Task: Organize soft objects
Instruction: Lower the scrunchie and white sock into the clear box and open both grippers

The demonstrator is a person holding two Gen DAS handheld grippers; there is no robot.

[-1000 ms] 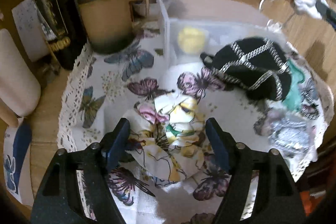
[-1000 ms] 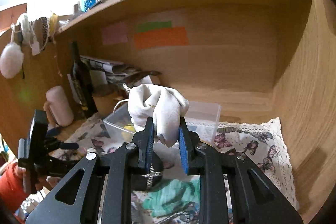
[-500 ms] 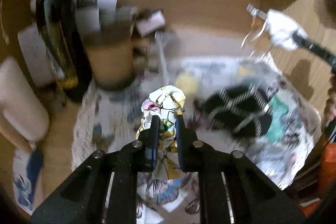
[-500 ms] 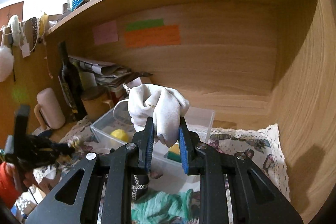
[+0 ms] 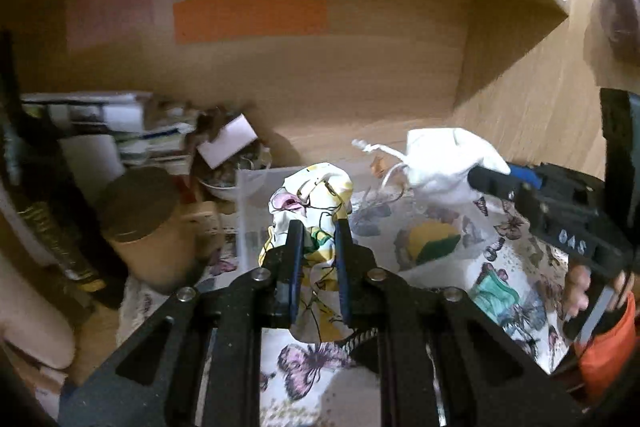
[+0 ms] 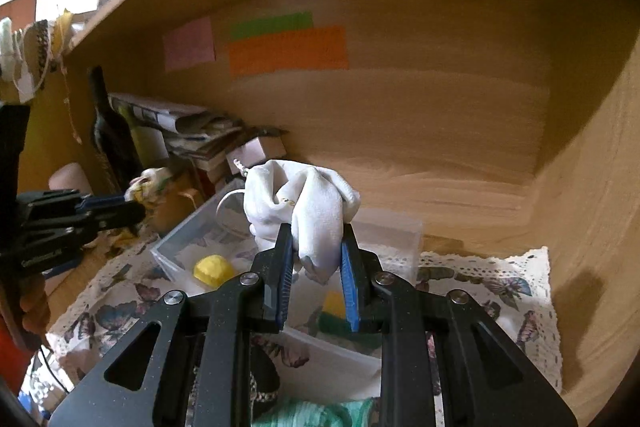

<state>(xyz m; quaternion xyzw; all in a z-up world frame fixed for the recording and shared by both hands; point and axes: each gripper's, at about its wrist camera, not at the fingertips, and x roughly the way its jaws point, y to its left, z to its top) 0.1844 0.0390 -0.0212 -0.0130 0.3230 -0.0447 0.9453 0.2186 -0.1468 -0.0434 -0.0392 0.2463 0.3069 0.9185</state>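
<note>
My left gripper (image 5: pixel 317 255) was clamped on a crumpled floral cloth printed with yellow, pink and green on white (image 5: pixel 310 205), the blue pads pressing it from both sides and the bunched top standing up above the fingertips. I held it lifted above the butterfly-patterned white tablecloth with the lace edge (image 5: pixel 516 247), in front of the near wall of the clear plastic storage box (image 5: pixel 250 211). From the right wrist view the same cloth (image 6: pixel 146 187) showed as a small pale bundle at the tip of my left gripper (image 6: pixel 134 213), off to the left of the box.

My right gripper (image 6: pixel 315 269) was closed on a white drawstring fabric pouch (image 6: pixel 308 211), which hung above the open box (image 6: pixel 400 239). In the left wrist view that pouch (image 5: pixel 444 167) sat high over the box with its cord looping down to the left, pinched by my right gripper (image 5: pixel 486 179).

Inside the box lay 1 round yellow soft ball (image 6: pixel 213 269) and 1 yellow-and-green sponge (image 6: pixel 334 311), well apart from each other. On the tablecloth near me were a mint-green knitted piece (image 6: pixel 316 415) and a black item with silver trim (image 6: pixel 262 383), partly hidden by my gripper
</note>
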